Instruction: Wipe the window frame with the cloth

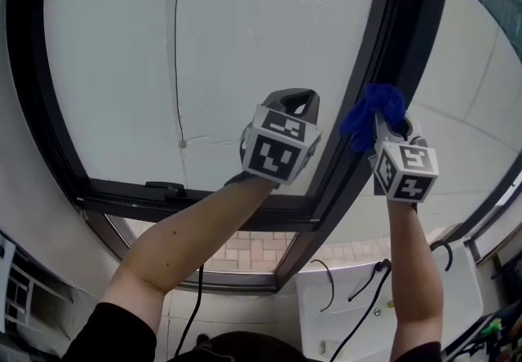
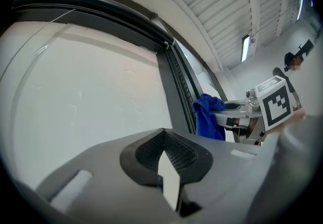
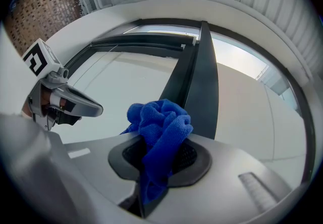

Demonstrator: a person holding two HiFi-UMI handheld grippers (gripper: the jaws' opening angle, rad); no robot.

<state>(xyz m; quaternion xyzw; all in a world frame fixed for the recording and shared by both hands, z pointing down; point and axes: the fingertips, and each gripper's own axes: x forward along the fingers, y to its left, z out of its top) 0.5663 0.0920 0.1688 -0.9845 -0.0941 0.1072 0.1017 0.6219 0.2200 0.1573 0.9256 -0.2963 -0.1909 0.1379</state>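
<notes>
- the right gripper point(image 3: 160, 160) has its jaws clamped on a bunched blue cloth point(image 3: 159, 127); most of the wad bulges out ahead of the jaws.
- the cloth is held up at the dark upright of the window frame point(image 1: 383, 50), about halfway up it. from the head view it seems to touch the bar, but contact is hard to confirm.
- the left gripper point(image 2: 164, 155) has its jaws closed tip to tip with nothing between them. it hangs in front of the pale pane point(image 1: 245, 50), just left of the upright.
- risk: the cloth is pinched by only one fold, so dragging it hard along the frame could pull it free and drop it.
- risk: if the wad flattens or shifts aside, the bare jaws could scrape the frame instead of wiping it.
- risk: the idle left gripper is near the glass and could bump it if the arms move together.
- no brand, label or readable writing shows; only the black-and-white square patterns on each marker cube point(image 1: 405, 171).
</notes>
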